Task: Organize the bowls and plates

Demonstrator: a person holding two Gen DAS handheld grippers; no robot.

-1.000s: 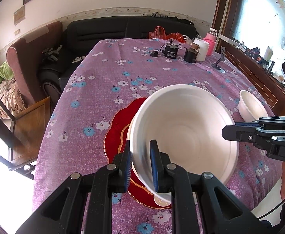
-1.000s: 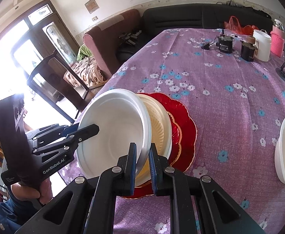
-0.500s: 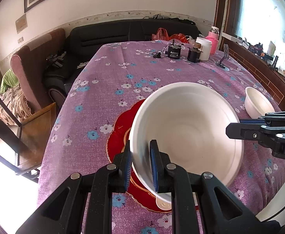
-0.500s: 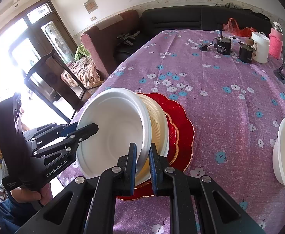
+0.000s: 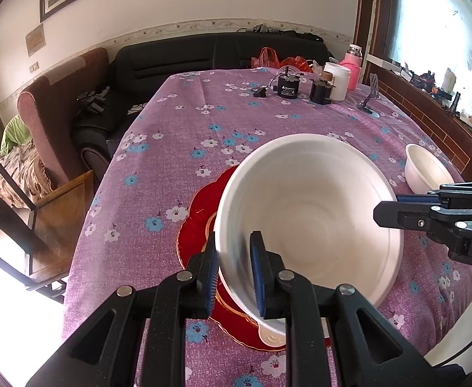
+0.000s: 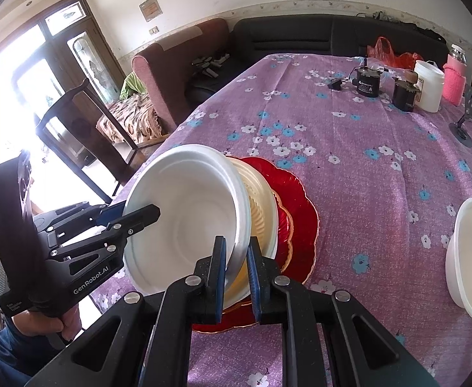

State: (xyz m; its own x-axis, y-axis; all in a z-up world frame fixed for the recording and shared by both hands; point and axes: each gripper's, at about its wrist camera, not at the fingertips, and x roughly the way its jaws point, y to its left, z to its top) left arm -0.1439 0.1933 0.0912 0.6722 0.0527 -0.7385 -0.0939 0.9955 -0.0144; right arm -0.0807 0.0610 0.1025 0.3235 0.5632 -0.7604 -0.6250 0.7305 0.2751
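Observation:
A large white bowl hangs tilted over a cream ribbed dish, which sits on a red scalloped plate near the table's front edge. My left gripper straddles the bowl's left rim. Its jaws are opening, and the pads still touch the rim between them. My right gripper is shut on the opposite rim, and in the left wrist view the right gripper comes in from the right. A small white bowl stands apart on the tablecloth at the right.
Two black motors, a white jar, a pink bottle and a metal stand crowd the table's far end. A wooden chair and an armchair flank the left edge. A hand holds the left gripper.
The left jaws stand slightly wider around the bowl's rim than before. The bowl stays tilted over the plates, and neither hand has visibly shifted.

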